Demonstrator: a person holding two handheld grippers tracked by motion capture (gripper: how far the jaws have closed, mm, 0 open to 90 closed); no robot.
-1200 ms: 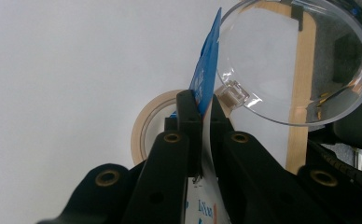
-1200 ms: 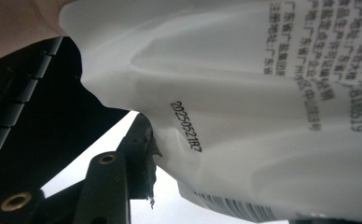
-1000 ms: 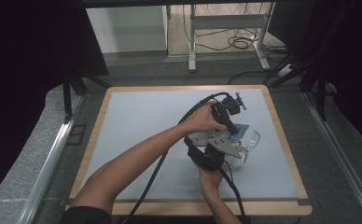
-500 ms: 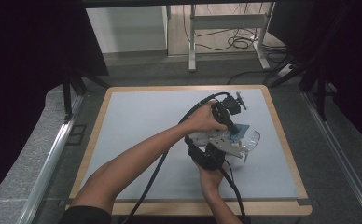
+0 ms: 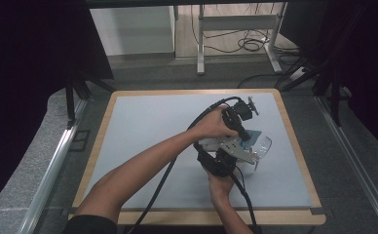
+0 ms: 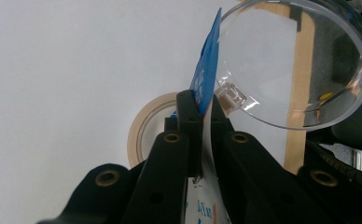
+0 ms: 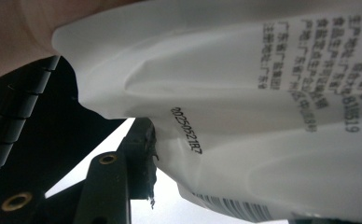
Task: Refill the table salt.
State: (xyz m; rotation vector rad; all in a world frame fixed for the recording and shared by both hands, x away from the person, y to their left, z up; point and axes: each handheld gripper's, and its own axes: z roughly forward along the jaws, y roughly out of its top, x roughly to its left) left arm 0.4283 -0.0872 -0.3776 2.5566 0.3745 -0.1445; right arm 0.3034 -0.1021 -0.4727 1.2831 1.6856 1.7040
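Note:
A blue and white printed packet (image 6: 207, 79) stands on edge between my left gripper's (image 6: 202, 105) jaws, which are shut on it. In the high view the left gripper (image 5: 245, 132) reaches from above the packet (image 5: 252, 135), right of the table's middle. My right gripper (image 5: 240, 152) comes from the near side, under a grey plate. In the right gripper view the packet's white back (image 7: 263, 116) with a date code and barcode is pinched at my right gripper (image 7: 163, 154); one black finger (image 7: 139, 149) shows and the other is hidden behind the packet.
A clear round plastic bowl (image 6: 300, 70) lies just beyond the packet, at the right of the white table (image 5: 143, 131) in the high view (image 5: 264, 145). A roll of beige tape (image 6: 144, 126) lies flat under the left gripper. The table's wooden edge (image 5: 294, 141) is close on the right.

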